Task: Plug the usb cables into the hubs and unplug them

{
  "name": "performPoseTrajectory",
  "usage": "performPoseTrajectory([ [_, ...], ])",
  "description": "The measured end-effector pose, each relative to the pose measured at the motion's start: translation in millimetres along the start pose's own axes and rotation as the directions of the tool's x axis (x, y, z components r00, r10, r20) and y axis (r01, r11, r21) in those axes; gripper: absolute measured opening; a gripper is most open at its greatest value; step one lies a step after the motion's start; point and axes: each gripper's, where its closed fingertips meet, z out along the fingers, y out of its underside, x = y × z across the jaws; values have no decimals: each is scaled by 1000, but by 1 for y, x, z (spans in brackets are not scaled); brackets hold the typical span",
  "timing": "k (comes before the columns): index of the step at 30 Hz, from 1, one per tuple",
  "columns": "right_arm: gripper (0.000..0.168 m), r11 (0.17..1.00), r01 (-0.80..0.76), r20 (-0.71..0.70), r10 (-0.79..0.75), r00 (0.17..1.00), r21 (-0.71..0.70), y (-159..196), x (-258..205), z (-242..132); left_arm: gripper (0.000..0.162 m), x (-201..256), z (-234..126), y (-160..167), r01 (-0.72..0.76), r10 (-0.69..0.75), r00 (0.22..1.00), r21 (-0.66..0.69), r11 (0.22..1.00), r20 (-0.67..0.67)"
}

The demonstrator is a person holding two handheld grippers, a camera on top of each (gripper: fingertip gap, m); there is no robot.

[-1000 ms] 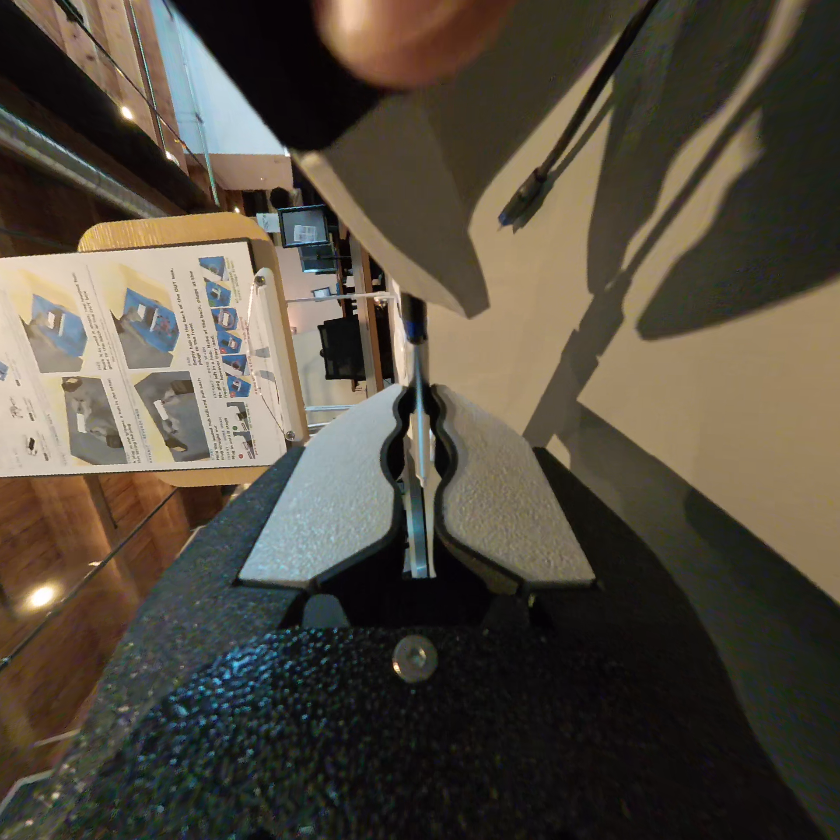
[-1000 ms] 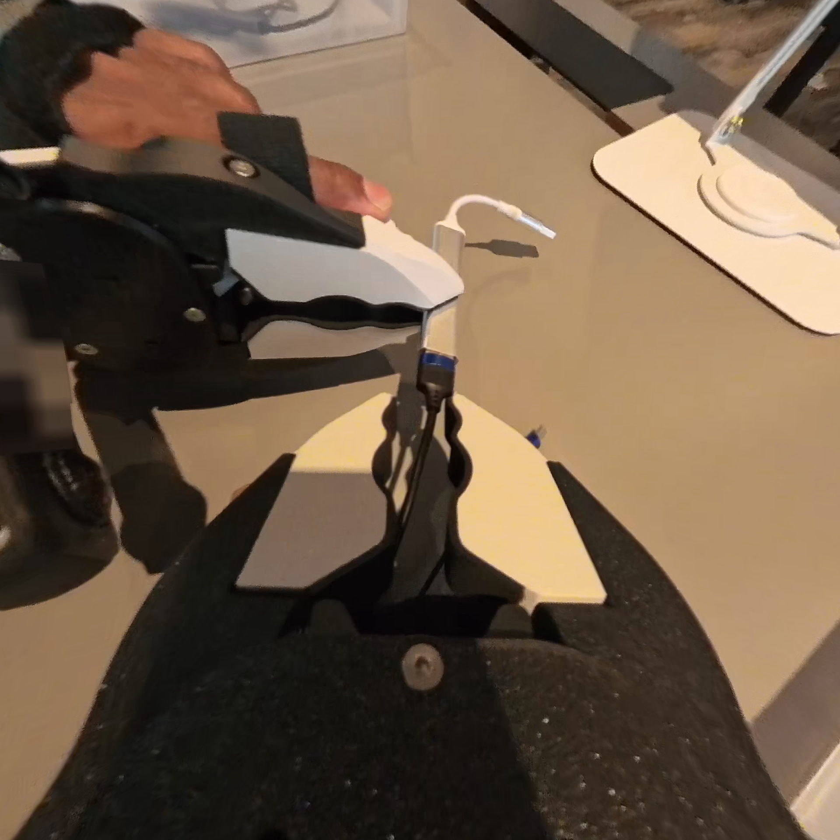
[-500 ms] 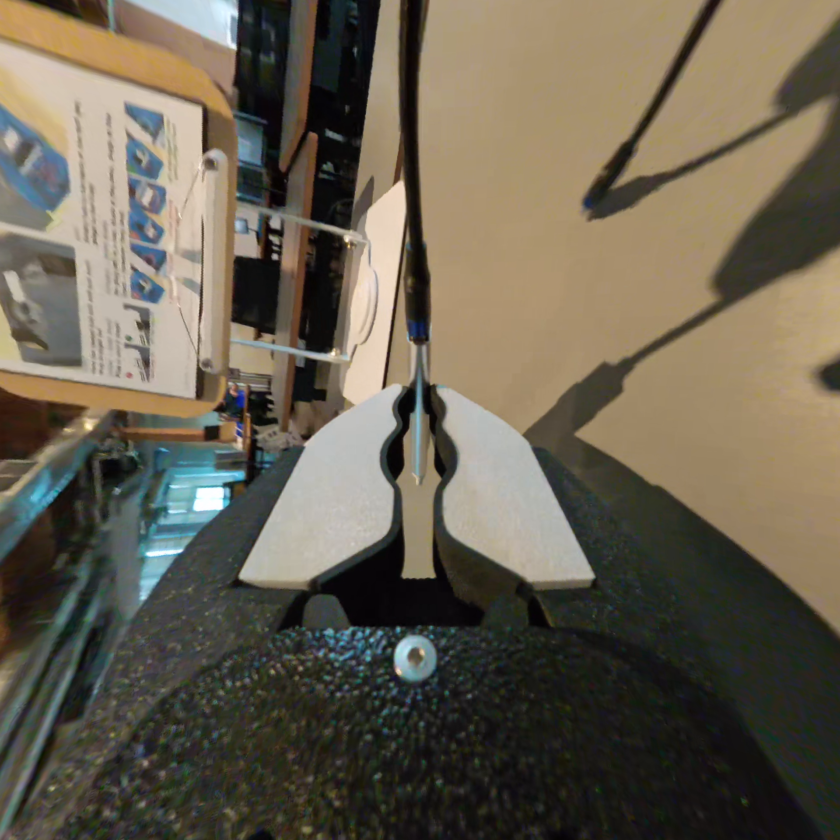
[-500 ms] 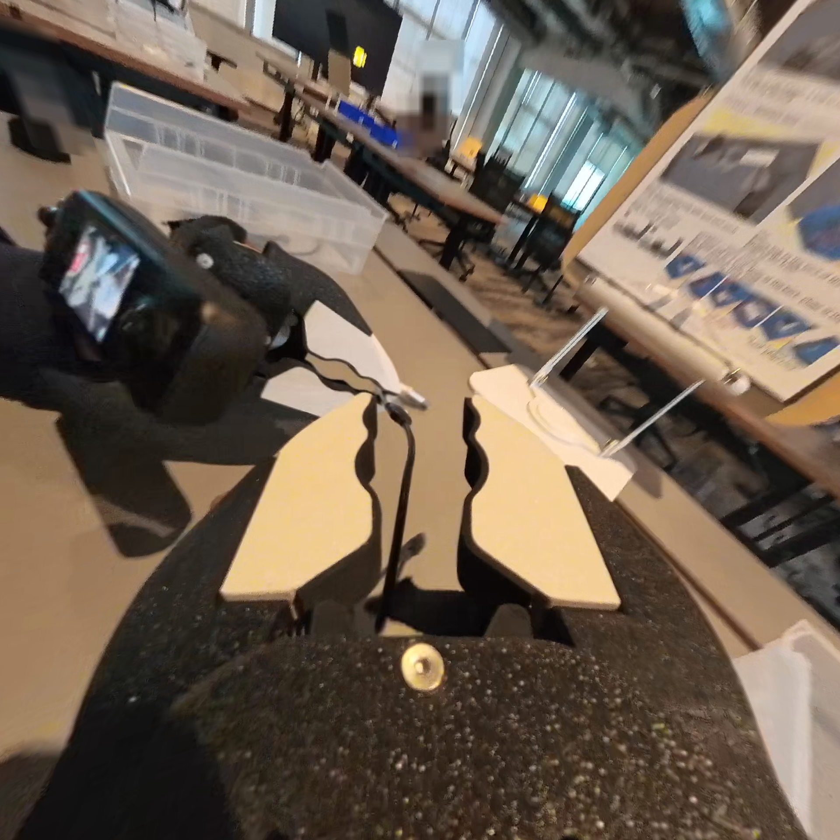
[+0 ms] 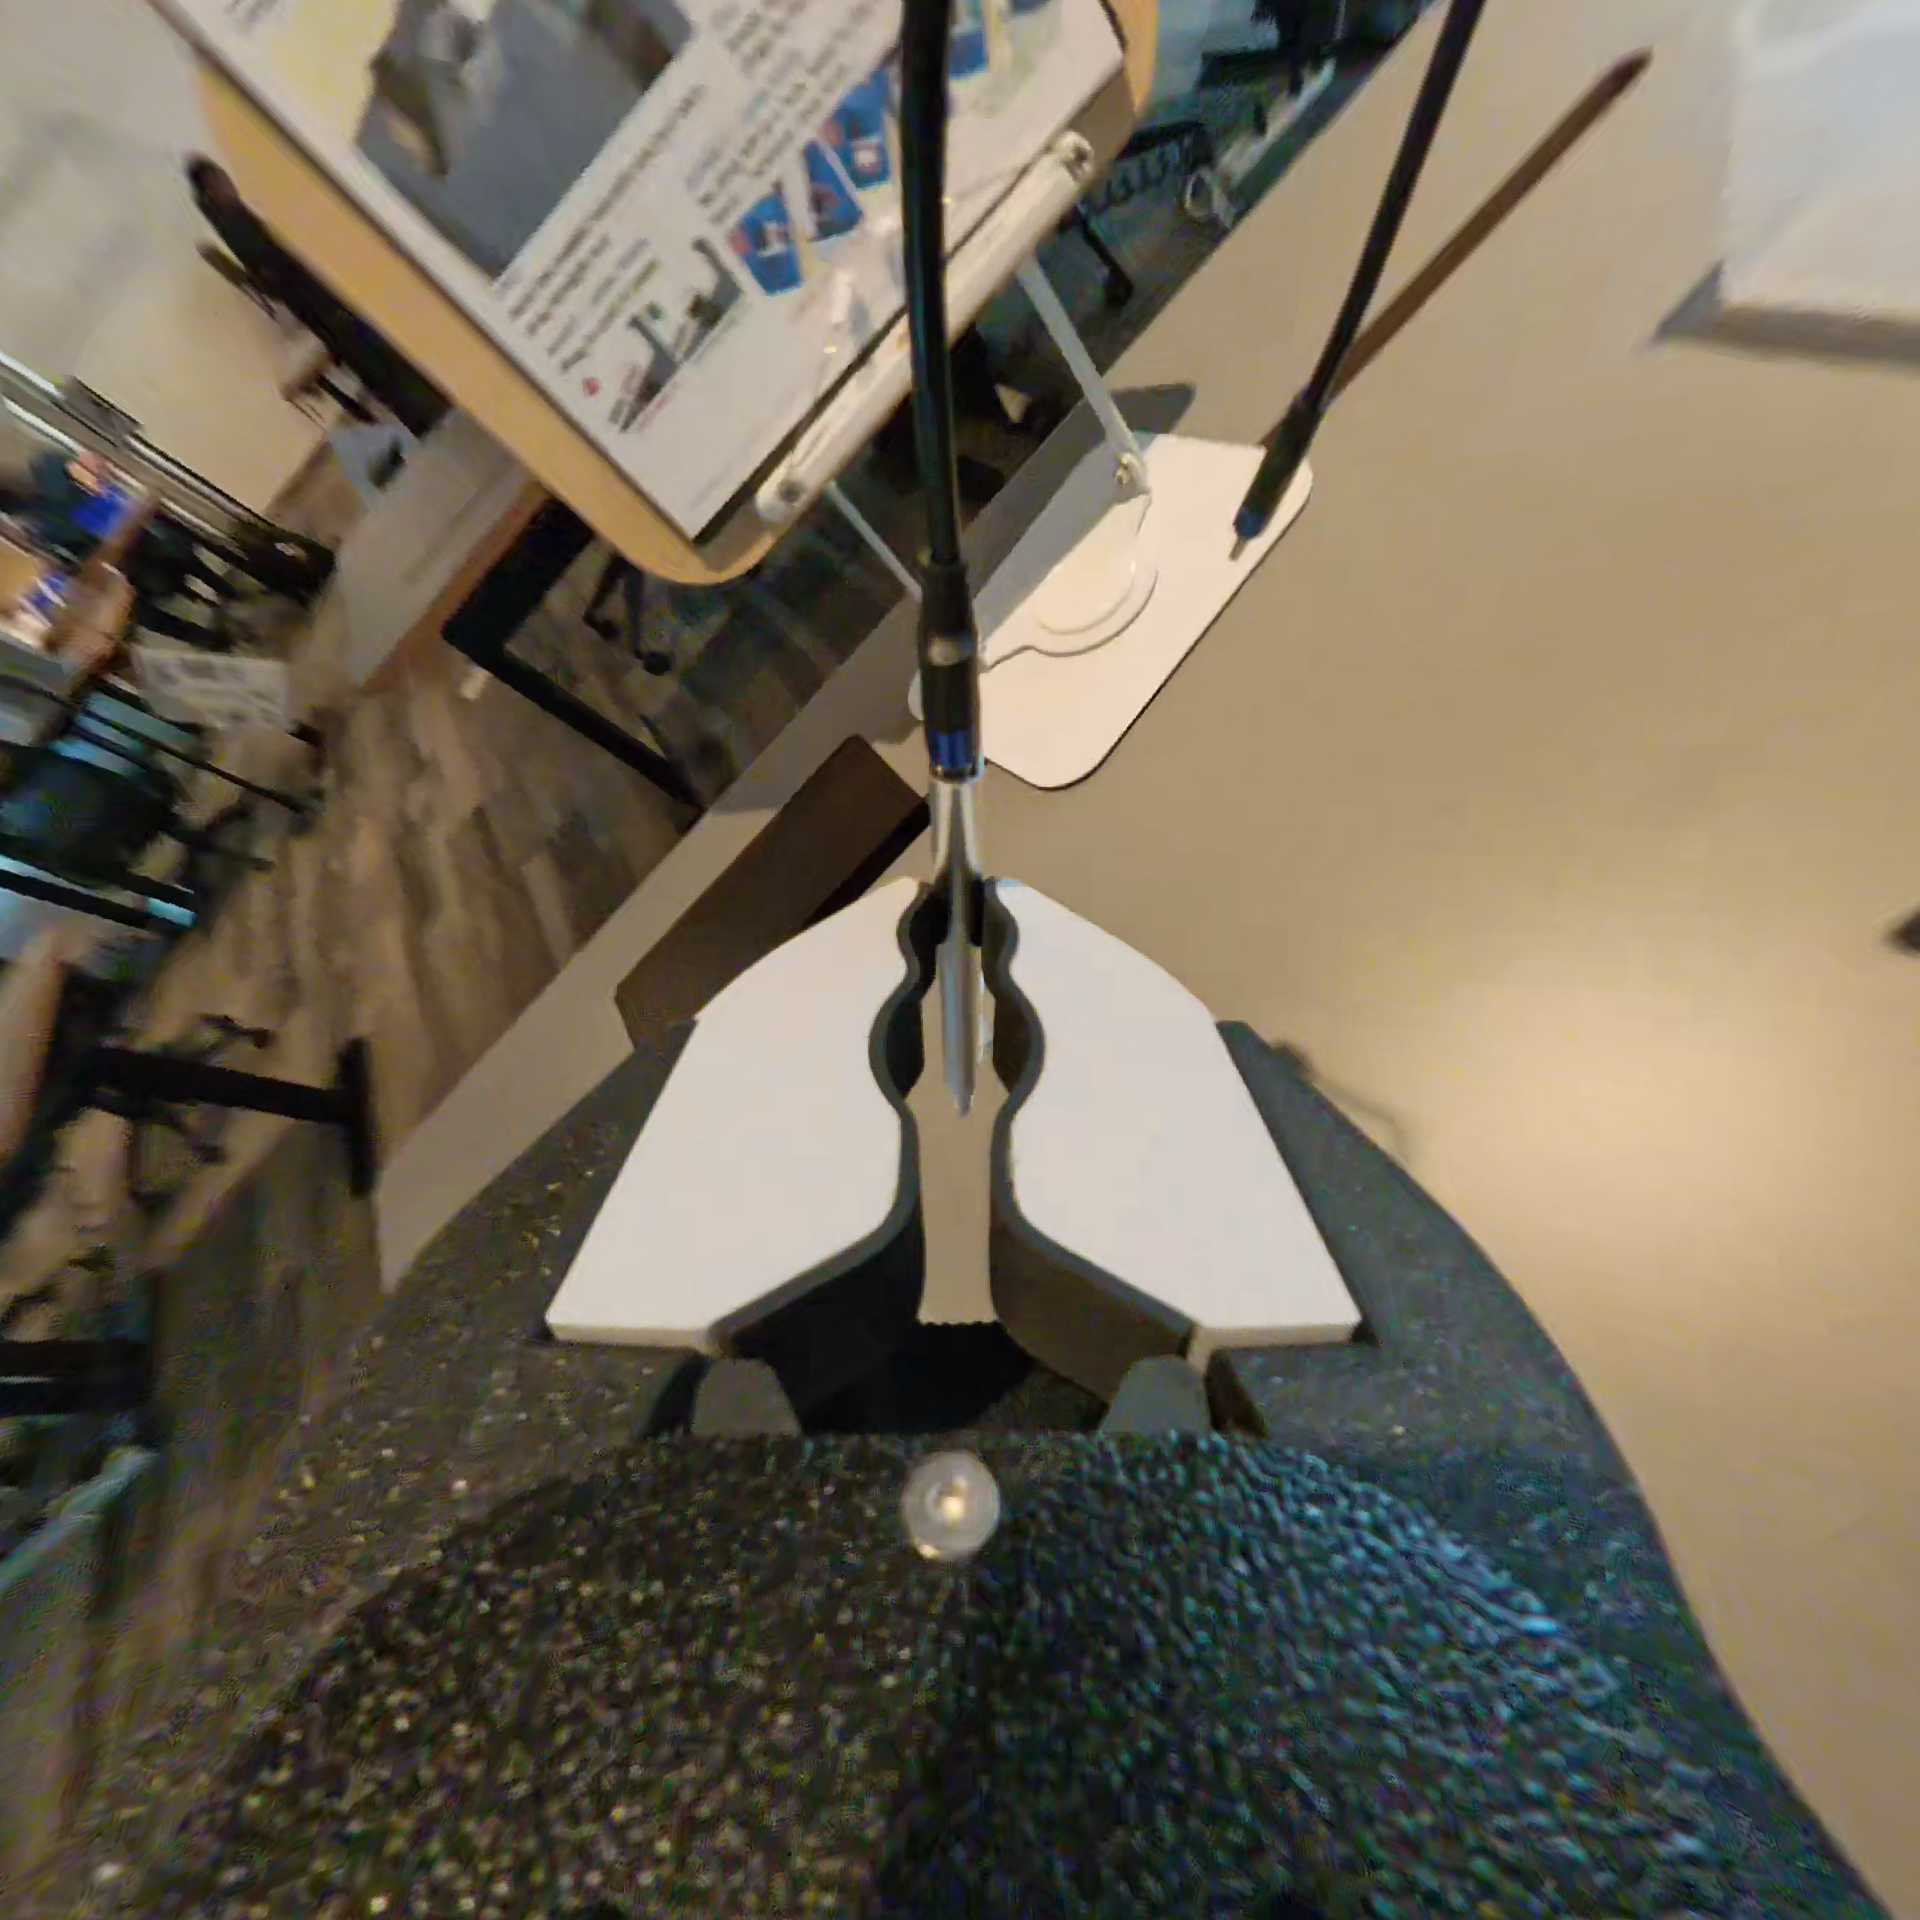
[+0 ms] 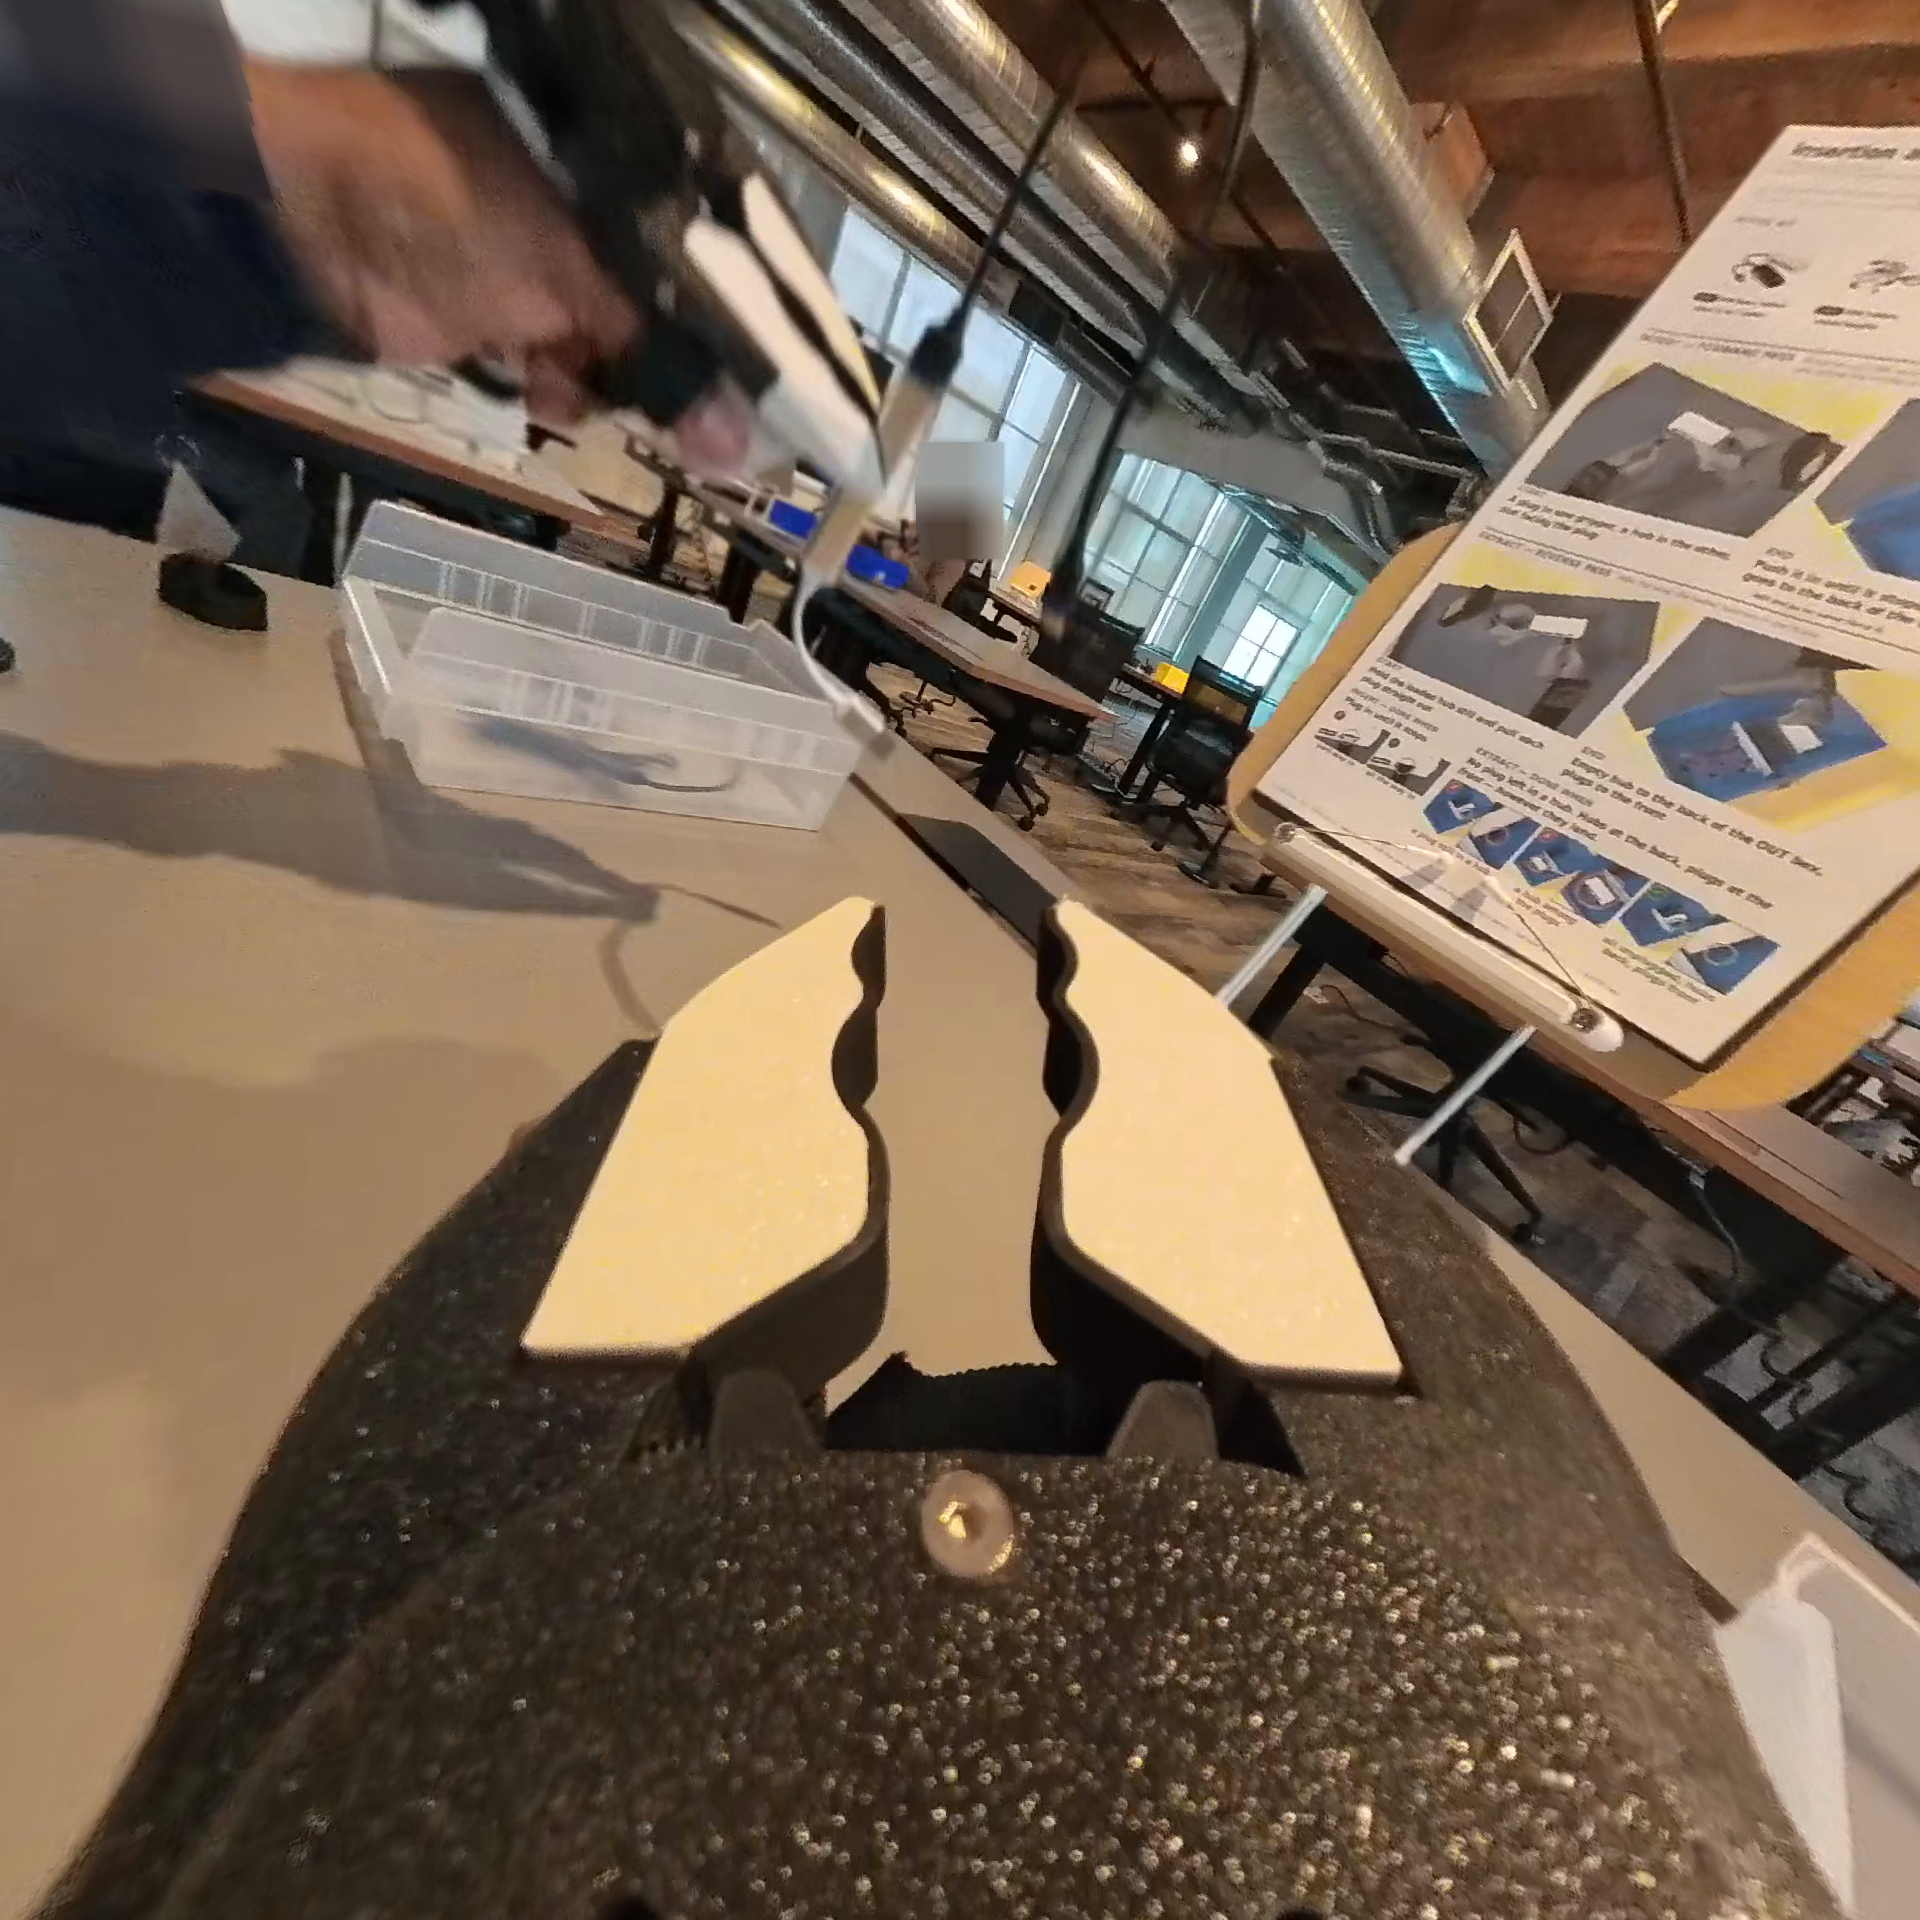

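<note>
Two hand-held grippers over a beige table: left clamps the hub (cable plugged), right gapes empty.

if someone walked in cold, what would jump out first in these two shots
Most striking is the slim silver hub pinched edge-on in the left gripper, a black usb cable plugged into its far end. In the right wrist view, the right gripper gapes empty over the tan table, with the instruction board at right.
</note>
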Motion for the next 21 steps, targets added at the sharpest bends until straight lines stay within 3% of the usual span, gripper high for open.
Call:
performPoseTrajectory([
  [6,26,999,39,65,-37,997,-33,9,-25,9,7,-83,-71,19,224,-224,975,-2,975,9],
  [11,24,995,74,103,-67,992,-61,17,-40,14,7,-140,-117,74,307,-291,946,-112,945,140],
  [15,24,994,81,121,-72,990,-75,22,-47,16,7,-146,-119,137,371,-346,929,-311,875,136],
  [21,23,989,113,143,-99,985,-96,29,-56,18,7,-132,-87,221,441,-469,878,-535,720,92],
])
